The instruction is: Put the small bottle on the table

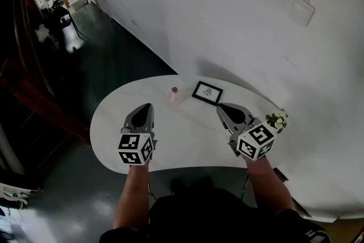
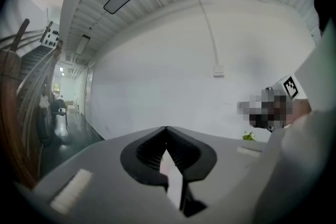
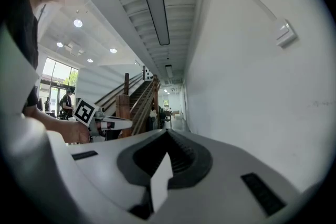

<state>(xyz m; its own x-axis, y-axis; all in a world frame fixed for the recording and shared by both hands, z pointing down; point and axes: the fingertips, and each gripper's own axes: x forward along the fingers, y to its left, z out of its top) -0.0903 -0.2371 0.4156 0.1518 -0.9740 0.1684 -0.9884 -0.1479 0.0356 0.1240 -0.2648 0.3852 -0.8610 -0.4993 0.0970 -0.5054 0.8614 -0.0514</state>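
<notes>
The small pink bottle (image 1: 174, 95) stands upright on the white rounded table (image 1: 187, 145), toward its far edge. My left gripper (image 1: 149, 105) hovers over the table's left part, short of the bottle and a little left of it. Its jaws meet at the tip (image 2: 166, 128), shut, with nothing between them. Over the right part of the table, my right gripper (image 1: 220, 106) points away from me. It is shut too and holds nothing (image 3: 168, 131). Neither gripper view shows the bottle.
A black-framed picture (image 1: 207, 92) lies just right of the bottle. A small bunch of white flowers (image 1: 278, 120) sits at the table's right edge, close to the white wall (image 1: 239, 20). Dark floor (image 1: 102, 65) and a wooden staircase (image 3: 134, 99) lie to the left.
</notes>
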